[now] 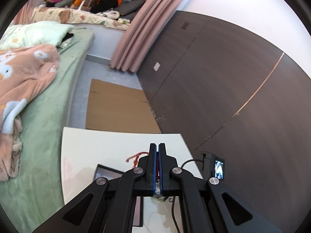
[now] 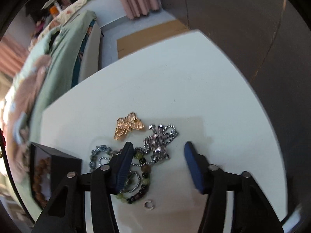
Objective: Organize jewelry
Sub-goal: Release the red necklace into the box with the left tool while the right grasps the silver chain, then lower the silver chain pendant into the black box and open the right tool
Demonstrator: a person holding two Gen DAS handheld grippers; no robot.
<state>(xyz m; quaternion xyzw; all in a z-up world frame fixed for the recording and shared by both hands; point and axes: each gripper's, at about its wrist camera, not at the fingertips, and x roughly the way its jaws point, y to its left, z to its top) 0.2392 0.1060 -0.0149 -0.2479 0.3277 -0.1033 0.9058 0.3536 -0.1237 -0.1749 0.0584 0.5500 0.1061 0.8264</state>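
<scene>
**Between the right fingers: silver pendant, slightly left of centre**

On the left, left gripper (image 1: pixel 157 145) pinched on a red cord (image 1: pixel 136 156). Right gripper (image 2: pixel 159 149) spread wide over the table (image 2: pixel 194 77); silver pendant (image 2: pixel 159 141) lies between its tips, nearer the left finger, long axis pointing away. Right arm nearer.

On the white table (image 2: pixel 194 89), a gold filigree butterfly brooch (image 2: pixel 128 125) lies beside a silver chain pendant (image 2: pixel 159 138), green-and-dark beads (image 2: pixel 144 171) below it, brown wooden beads (image 2: pixel 39 172) in the black box (image 2: pixel 62 162) left.
</scene>
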